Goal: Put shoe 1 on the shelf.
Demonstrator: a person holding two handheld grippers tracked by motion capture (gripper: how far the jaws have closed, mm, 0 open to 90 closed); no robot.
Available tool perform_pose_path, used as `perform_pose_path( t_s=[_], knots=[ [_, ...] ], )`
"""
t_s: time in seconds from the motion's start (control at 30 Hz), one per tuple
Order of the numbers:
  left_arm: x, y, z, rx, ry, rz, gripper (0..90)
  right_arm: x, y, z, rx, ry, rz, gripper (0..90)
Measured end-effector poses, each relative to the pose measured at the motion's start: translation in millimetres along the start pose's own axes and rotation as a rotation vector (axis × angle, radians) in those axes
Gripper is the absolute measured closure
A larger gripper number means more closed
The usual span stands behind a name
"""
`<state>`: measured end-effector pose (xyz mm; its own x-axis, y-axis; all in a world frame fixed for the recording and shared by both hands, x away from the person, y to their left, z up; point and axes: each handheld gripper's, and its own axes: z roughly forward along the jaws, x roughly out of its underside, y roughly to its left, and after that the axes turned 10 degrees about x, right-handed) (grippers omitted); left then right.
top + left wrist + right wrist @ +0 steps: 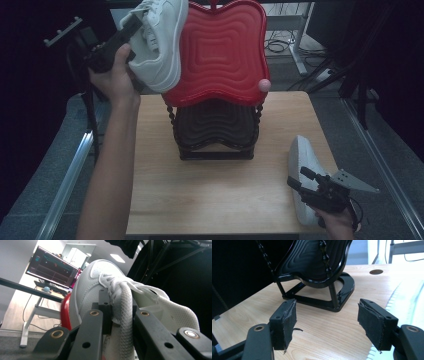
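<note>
A white sneaker [162, 45] hangs in the air at the top left, against the left edge of the red upper tray [225, 50] of a two-tier rack. My left gripper [131, 31] is shut on its collar and tongue; in the left gripper view the jaws clamp the padded collar of the sneaker [100, 277] beside the laces. A second white sneaker [302, 160] lies on the table [200, 190] near the right edge. My right gripper [300, 179] stands open just left of it, nothing between its pads. The open right gripper [327, 320] faces the black lower tray [312, 262], with the sneaker's sole [409, 302] at the right.
The rack's black lower tray [215, 125] and base stand mid-table, with a pink ball [263, 85] on a post. Metal rails [70, 175] run along both sides of the table. A hole [376, 271] is set in the tabletop. A monitor [53, 268] stands beyond.
</note>
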<state>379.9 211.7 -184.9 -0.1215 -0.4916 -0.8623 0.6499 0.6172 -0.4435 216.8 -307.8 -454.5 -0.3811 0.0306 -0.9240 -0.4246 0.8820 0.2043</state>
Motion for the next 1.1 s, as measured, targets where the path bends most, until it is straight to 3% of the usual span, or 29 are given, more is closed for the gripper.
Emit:
perform_pose_path(
  t_s=[0.2,0.4,0.67,0.93,1.03,1.07,1.1],
  knots=[
    [13.1,-5.5,24.0,-0.048,0.029,0.047,82.3,0.2,-2.9,-2.4,0.002,0.0,0.005,31.0],
    [27.9,-8.5,36.6,-0.084,0.061,0.082,82.1,-1.5,-0.5,-5.0,-0.005,-0.01,0.001,31.0],
    [43.6,-12.6,46.0,-0.16,0.073,0.191,81.7,-1.1,1.0,-3.8,-0.011,-0.004,-0.004,31.0],
    [56.1,-14.4,48.2,-0.167,0.084,0.232,78.1,1.1,-0.6,-4.7,-0.009,0.0,-0.008,31.0],
    [53.3,-14.5,46.9,-0.146,0.103,0.226,70.2,1.0,-1.4,-5.3,-0.006,0.003,-0.003,31.0],
    [51.9,-14.7,45.6,-0.136,0.106,0.224,63.4,0.8,-1.4,-5.9,-0.006,0.002,-0.004,31.0],
    [50.8,-15.4,44.7,-0.127,0.103,0.219,63.4,0.8,-1.4,-5.9,-0.006,0.002,-0.004,31.0]
  ],
)
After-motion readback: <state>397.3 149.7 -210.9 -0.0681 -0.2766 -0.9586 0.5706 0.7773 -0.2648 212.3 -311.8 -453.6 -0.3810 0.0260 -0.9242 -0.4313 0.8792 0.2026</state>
